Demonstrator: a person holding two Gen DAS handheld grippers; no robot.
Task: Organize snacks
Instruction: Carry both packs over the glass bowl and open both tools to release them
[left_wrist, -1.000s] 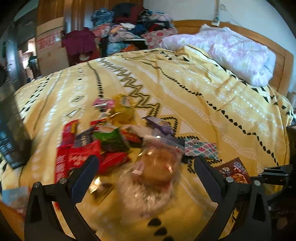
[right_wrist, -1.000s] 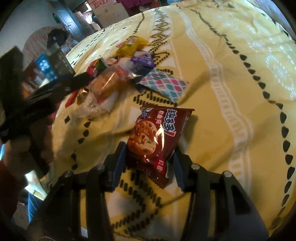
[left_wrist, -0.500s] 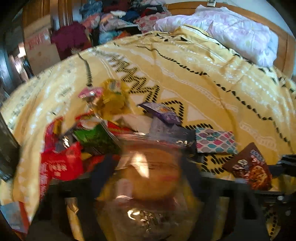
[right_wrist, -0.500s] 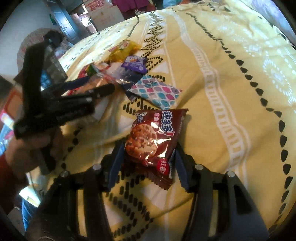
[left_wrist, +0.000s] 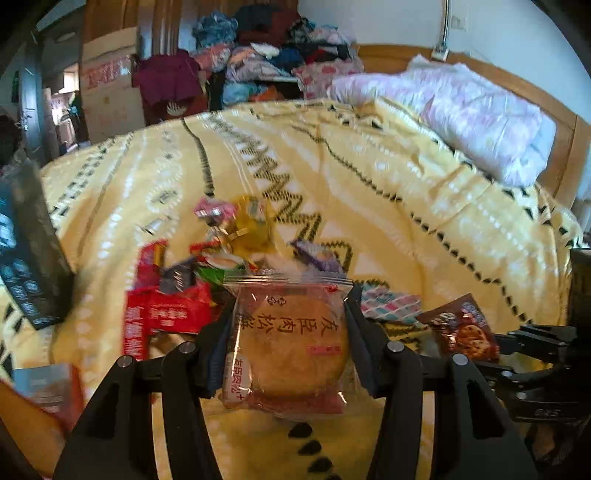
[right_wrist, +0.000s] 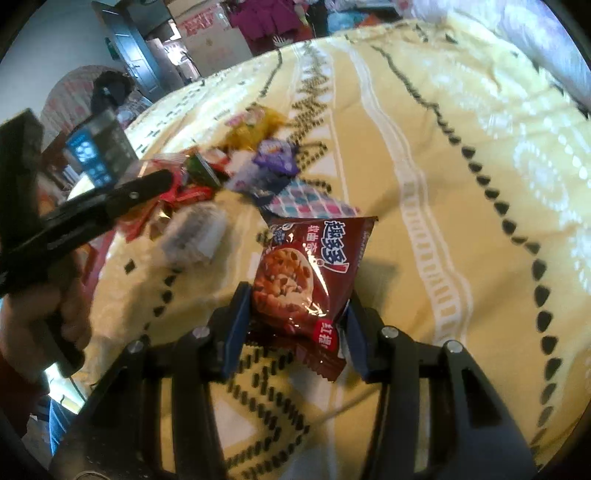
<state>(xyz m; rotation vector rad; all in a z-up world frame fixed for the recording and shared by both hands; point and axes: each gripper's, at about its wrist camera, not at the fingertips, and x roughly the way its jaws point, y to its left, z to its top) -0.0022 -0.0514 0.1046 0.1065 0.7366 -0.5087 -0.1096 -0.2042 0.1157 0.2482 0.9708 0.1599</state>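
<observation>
Left wrist view: the left hand-held gripper (left_wrist: 286, 338) clasps a clear-wrapped pastry packet (left_wrist: 290, 341) from both sides, lifted above the yellow patterned bedspread (left_wrist: 369, 192). A heap of snack packets (left_wrist: 192, 284) lies at its 11 o'clock, a folded pink quilt (left_wrist: 476, 114) at 2 o'clock.

Right wrist view: the right hand-held gripper (right_wrist: 297, 325) is closing on a maroon chocolate-chip cookie packet (right_wrist: 308, 280), pads pressing its sides. The other gripper shows at 9 o'clock, a chequered packet (right_wrist: 306, 205) at 12 o'clock.
</observation>
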